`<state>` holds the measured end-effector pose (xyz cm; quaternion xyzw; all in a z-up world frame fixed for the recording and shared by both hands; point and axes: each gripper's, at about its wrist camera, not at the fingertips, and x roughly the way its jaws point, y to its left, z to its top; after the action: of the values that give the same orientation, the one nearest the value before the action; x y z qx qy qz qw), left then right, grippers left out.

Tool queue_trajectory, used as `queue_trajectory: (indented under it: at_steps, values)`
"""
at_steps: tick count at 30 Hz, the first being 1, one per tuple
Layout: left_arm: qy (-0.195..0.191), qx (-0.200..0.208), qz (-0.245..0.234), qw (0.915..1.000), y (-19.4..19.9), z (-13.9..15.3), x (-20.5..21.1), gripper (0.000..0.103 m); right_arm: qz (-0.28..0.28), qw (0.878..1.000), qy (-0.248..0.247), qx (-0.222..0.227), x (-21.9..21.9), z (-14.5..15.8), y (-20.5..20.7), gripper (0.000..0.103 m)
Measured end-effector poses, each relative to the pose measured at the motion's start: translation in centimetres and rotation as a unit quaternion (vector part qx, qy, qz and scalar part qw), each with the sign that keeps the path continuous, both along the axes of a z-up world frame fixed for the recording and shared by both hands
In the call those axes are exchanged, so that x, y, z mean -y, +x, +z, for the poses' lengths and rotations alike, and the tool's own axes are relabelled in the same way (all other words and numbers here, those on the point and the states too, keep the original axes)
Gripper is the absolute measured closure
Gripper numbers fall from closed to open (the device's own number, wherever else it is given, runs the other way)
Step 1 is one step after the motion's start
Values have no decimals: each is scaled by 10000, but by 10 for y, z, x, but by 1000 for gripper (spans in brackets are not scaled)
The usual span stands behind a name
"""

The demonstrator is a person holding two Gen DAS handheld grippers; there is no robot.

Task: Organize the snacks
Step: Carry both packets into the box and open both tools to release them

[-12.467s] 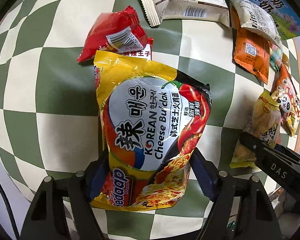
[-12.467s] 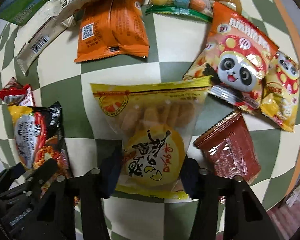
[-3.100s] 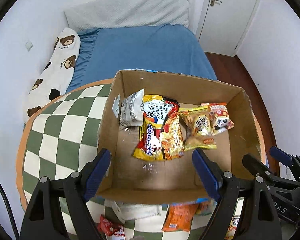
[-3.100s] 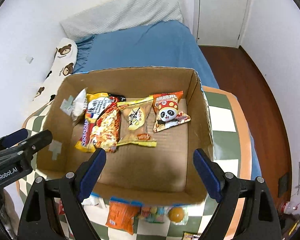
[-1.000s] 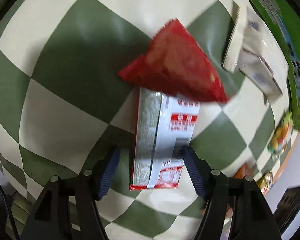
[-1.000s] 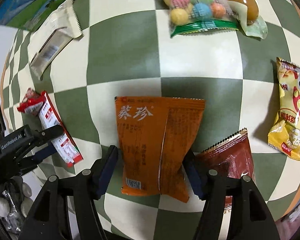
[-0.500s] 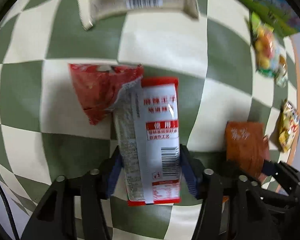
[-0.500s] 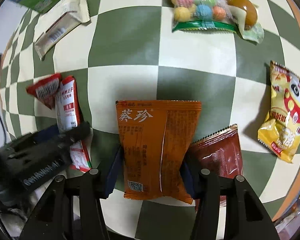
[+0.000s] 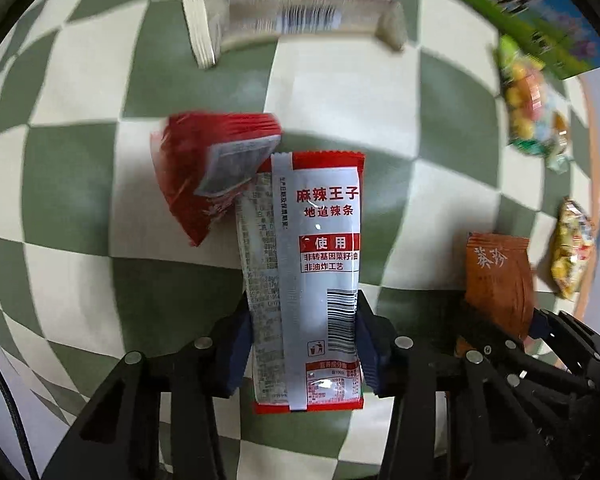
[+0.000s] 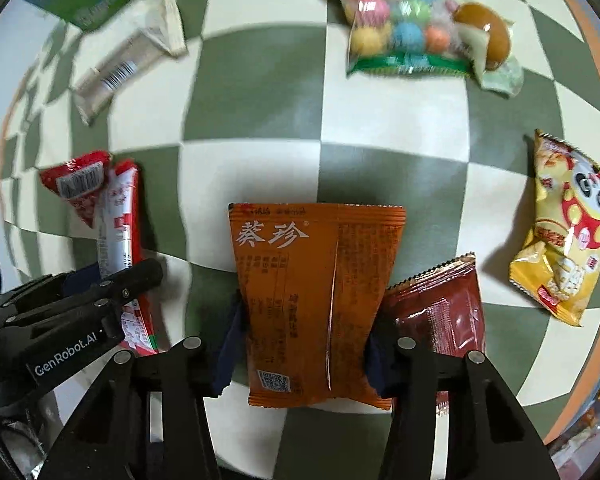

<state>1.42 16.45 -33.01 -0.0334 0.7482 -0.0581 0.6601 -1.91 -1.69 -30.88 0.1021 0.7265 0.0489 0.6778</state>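
Over the green-and-cream checked tablecloth (image 10: 260,92), the left gripper (image 9: 302,344) has its blue pads pressed against both long edges of the white-and-red spicy strip packet (image 9: 312,264), whose far end lies against a crumpled red packet (image 9: 204,176). The right gripper (image 10: 300,344) is pinched the same way on the orange snack packet (image 10: 312,300), a dark red sachet (image 10: 440,316) touching its right side; a bag of coloured candy balls (image 10: 388,28), a yellow panda snack bag (image 10: 564,232) and a cream wrapper (image 10: 128,56) lie well apart
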Motion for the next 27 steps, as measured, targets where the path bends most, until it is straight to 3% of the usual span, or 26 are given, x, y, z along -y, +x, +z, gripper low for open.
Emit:
queue_trajectory:
  at_steps: [6, 11, 15, 19, 27]
  values:
    - [-397, 641, -146, 9970, 19, 74, 7, 60, -157, 9974, 471, 532, 16, 65, 25, 50]
    - [-833, 1195, -292, 9889, 71, 148, 25, 60, -229, 9911, 658, 1137, 35, 127, 73, 50]
    - [-1055, 1420, -365, 9836, 126, 182, 41, 60, -375, 9845, 607, 1601, 40, 167, 125, 50]
    - [-1138, 1367, -456, 9830, 183, 182, 62, 60, -505, 9822, 464, 1750, 48, 167, 170, 50]
    - [-1143, 612, -521, 9902, 278, 143, 105, 60, -602, 9876, 134, 1441, 76, 138, 253, 50]
